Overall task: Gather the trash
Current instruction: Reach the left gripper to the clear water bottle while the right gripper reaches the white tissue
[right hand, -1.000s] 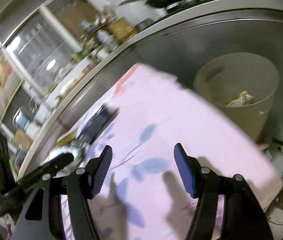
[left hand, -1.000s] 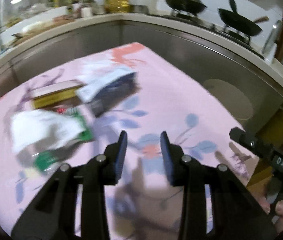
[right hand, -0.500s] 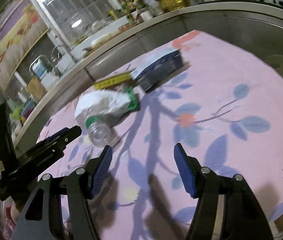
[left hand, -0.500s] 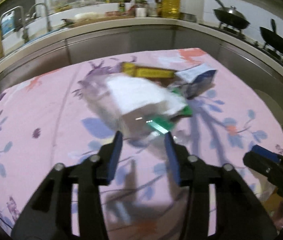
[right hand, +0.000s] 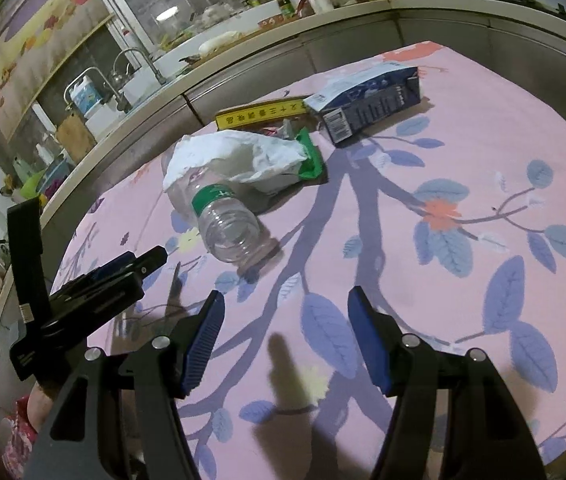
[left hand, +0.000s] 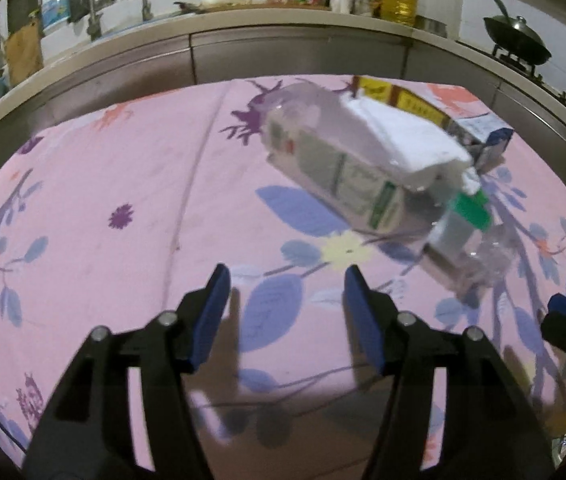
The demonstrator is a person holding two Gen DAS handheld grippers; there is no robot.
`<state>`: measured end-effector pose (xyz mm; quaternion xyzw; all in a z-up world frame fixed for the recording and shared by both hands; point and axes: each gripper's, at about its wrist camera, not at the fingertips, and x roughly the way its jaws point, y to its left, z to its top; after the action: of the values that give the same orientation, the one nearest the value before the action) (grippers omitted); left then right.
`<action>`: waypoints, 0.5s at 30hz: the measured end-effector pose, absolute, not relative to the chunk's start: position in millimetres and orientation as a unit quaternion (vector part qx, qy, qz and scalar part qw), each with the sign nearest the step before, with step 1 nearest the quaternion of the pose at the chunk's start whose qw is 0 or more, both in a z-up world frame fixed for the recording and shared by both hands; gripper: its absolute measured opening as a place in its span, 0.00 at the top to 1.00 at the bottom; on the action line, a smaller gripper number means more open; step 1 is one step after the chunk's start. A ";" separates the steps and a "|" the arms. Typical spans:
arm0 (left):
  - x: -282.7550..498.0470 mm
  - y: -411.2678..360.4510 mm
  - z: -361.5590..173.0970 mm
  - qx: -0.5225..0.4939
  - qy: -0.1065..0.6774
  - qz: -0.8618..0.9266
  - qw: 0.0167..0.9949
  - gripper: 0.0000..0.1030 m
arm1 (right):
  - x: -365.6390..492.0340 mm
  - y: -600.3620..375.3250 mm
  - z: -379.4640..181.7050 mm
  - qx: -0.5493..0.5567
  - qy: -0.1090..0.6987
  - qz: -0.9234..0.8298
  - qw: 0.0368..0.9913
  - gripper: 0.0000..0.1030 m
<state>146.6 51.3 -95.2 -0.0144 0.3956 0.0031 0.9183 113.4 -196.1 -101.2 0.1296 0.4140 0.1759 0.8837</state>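
Left hand-held gripper (left hand: 285,300): jaws wide apart, nothing between them, above the pink flowered cloth of the desk (left hand: 123,168); the trash lies ahead and to its right.
Right hand-held gripper (right hand: 285,320): also spread wide and empty, over the cloth, with the trash pile ahead and a little left.
Plastic bottle (right hand: 223,220): clear, lying on its side, green band on its label, open mouth turned toward the right hand-held gripper; it is the nearest piece.
White bag (right hand: 239,156): crumpled, draped over the far part of the bottle, a green wrapper (right hand: 311,156) touching its edge.
Yellow box (right hand: 261,114): long and flat, behind the bag.
Dark blue carton (right hand: 367,100): on its side, just right of the yellow box.
Step in hand: reaching for a first piece, probably the bottle.
Doing it well: close across the bottle's body, not its tapered neck, and lift clear of the bag so it is not dragged along.
Writing: Chinese characters run along the yellow box and print covers the carton; neither is legible. No brand can be read.
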 end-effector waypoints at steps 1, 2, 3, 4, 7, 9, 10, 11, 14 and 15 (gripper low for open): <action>147.7 53.8 -97.1 -0.016 0.398 0.005 0.917 0.44 | 114.8 -193.5 -100.6 0.127 0.414 0.178 0.884 0.40; 148.8 56.2 -98.6 -0.018 0.400 0.006 0.916 0.44 | 116.3 -191.1 -99.8 0.125 0.413 0.180 0.884 0.40; 149.9 58.7 -100.4 -0.020 0.402 0.008 0.915 0.44 | 118.2 -188.6 -98.8 0.123 0.412 0.183 0.884 0.40; 151.1 60.4 -101.9 -0.022 0.404 0.009 0.914 0.44 | 119.9 -186.4 -97.5 0.120 0.410 0.185 0.885 0.40; 152.7 67.1 -105.4 -0.023 0.406 0.015 0.913 0.44 | 124.9 -179.8 -94.6 0.109 0.407 0.189 0.887 0.40; 153.7 71.4 -106.2 -0.020 0.404 0.022 0.914 0.37 | 129.7 -174.9 -93.7 0.101 0.407 0.191 0.888 0.40; 154.4 74.2 -106.9 -0.021 0.405 0.024 0.914 0.37 | 132.4 -172.7 -93.9 0.097 0.407 0.192 0.888 0.40; 154.7 77.3 -106.9 -0.024 0.404 0.025 0.914 0.36 | 135.3 -169.9 -94.3 0.091 0.405 0.195 0.889 0.40; 156.5 84.8 -106.7 -0.032 0.404 0.022 0.914 0.35 | 145.5 -161.7 -95.7 0.077 0.406 0.197 0.889 0.40; 156.8 87.0 -106.8 -0.032 0.405 0.023 0.913 0.32 | 150.5 -158.3 -96.5 0.076 0.407 0.201 0.888 0.40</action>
<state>156.8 87.0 -106.8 -0.0320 0.4054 0.0230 0.9133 150.5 -158.3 -96.5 0.0759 0.4071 0.2006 0.8879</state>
